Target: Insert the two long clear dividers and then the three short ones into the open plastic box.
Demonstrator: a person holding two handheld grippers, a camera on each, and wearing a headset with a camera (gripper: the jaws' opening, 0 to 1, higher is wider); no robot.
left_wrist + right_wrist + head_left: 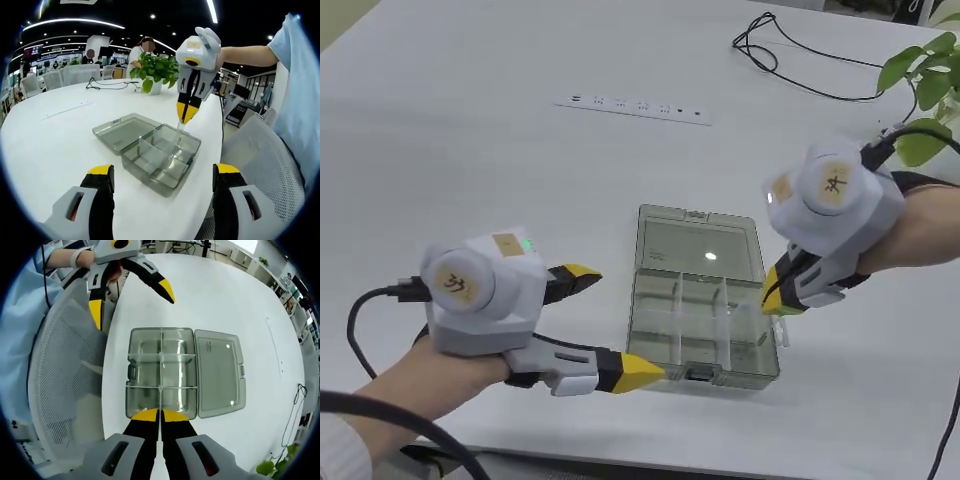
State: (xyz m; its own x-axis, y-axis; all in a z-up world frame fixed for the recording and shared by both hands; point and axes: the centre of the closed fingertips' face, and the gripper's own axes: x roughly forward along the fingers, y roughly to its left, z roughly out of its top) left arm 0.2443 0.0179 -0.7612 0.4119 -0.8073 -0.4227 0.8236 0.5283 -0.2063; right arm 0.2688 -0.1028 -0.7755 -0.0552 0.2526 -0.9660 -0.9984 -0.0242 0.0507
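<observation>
**Right tongs clenched at the box rim, left tongs spread wide**

The white table (470, 170) carries the open plastic box (720, 375), its lid (698, 240) laid flat on the far side. Clear dividers (675, 305) stand in the tray. The left gripper (615, 320) lies nearly level just left of the box, jaws released and wide apart. The right gripper (775, 300) points steeply down at the tray's right rim, jaws pressed together. I cannot tell whether they pinch a clear piece.
</observation>
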